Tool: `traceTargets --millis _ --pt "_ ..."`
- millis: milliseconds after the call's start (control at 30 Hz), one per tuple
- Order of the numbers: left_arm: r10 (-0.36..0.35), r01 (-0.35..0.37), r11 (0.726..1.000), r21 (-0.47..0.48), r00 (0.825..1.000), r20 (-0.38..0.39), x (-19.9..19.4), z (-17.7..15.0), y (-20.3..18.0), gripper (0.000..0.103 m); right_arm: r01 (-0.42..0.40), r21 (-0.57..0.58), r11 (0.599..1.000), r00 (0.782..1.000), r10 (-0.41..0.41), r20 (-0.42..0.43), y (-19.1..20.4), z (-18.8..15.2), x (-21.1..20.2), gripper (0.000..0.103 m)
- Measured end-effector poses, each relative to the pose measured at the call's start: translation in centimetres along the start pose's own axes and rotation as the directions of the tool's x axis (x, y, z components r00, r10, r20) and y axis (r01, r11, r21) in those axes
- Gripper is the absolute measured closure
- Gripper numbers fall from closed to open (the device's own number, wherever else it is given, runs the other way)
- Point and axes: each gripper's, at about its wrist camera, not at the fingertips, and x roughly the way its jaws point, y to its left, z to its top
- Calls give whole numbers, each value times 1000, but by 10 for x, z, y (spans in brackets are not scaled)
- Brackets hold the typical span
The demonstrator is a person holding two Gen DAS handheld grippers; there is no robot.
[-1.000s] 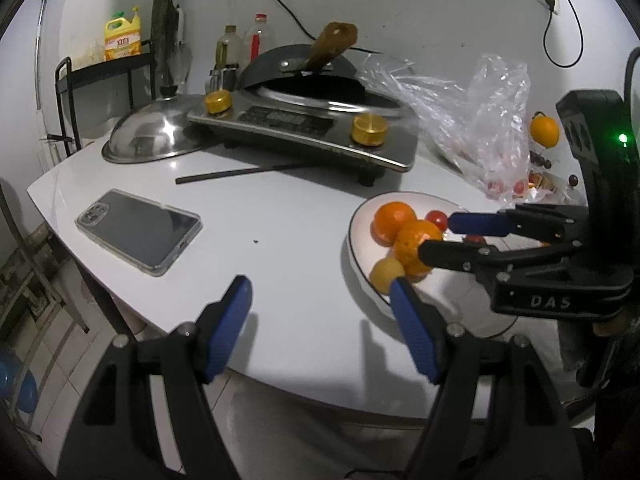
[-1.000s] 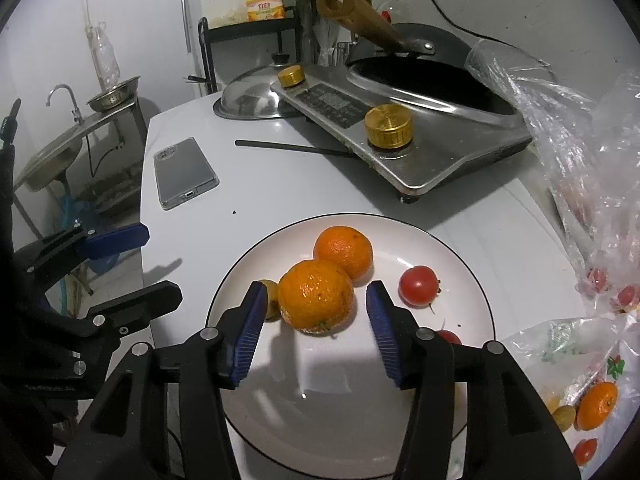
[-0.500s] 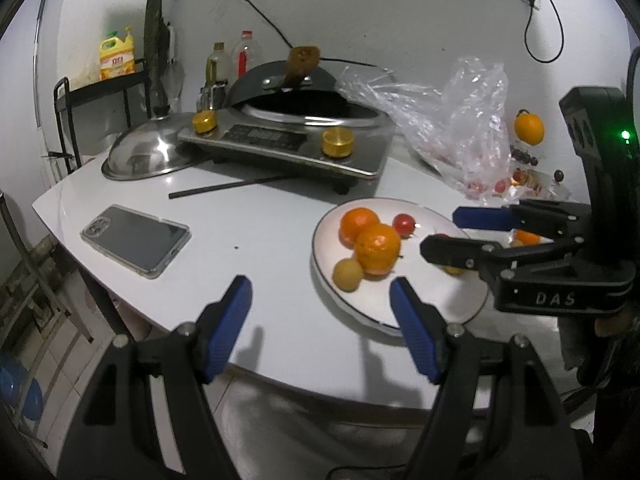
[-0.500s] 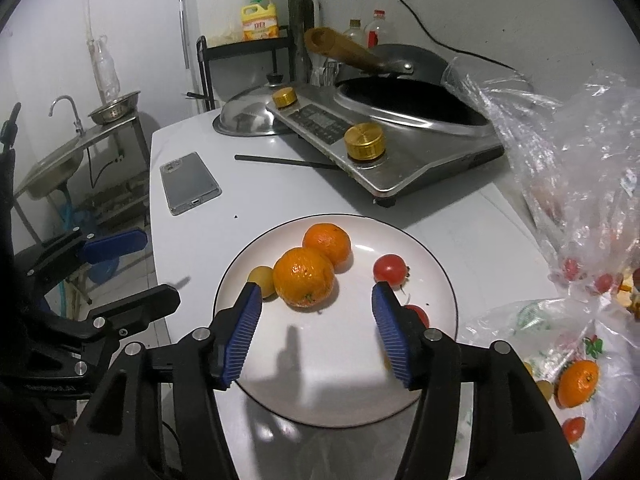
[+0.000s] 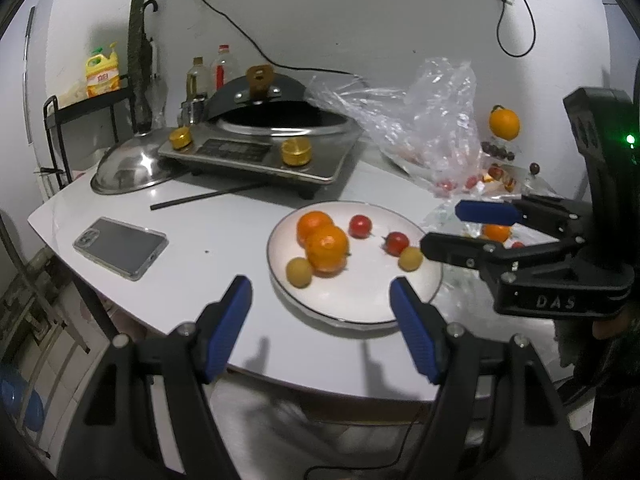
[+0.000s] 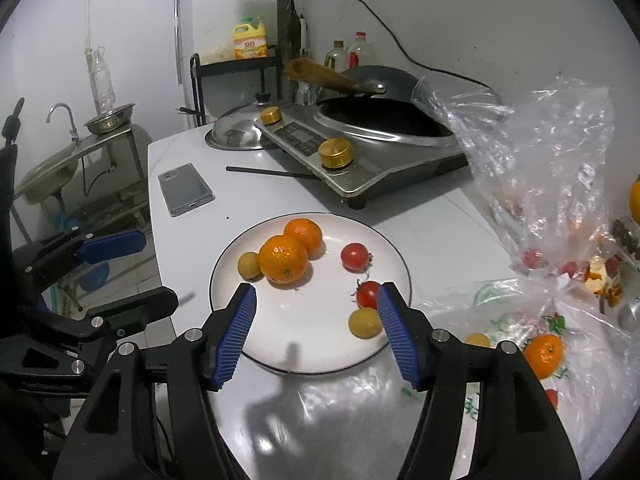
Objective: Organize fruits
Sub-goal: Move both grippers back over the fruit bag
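Left black two-finger tongs with blue ribbed pads: jaws parted wide, nothing between the pads, pointing forward and downward. Right black two-finger tongs with blue ribbed pads: jaws opening, pads free of any contact, nothing gripped, likewise tilted downward. In the left wrist view the right tongs appear side-on, both fingers level and apart.

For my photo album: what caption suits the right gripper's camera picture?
Open right gripper, jaws opening and empty, above a white plate holding two oranges, two tomatoes and two small yellow fruits.
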Motion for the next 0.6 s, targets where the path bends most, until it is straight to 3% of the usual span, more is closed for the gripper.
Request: traceTargets --millis 167,300,400,600 --pt "-17 17 1000 10 1000 9 -8 0 -15 30 13 6 1000 1000 -13 19 -5 -6 -15 23" --pt "-29 29 999 22 999 20 -14 0 -27 30 27 14 1000 999 -27 33 -8 -11 -29 23" --pt "-51 49 998 44 998 41 -22 1 -37 21 35 27 999 998 -36 43 -13 -14 -40 23" --pt "-77 74 995 64 996 48 -28 3 -58 21 62 46 997 995 -65 76 -23 -24 -69 23"
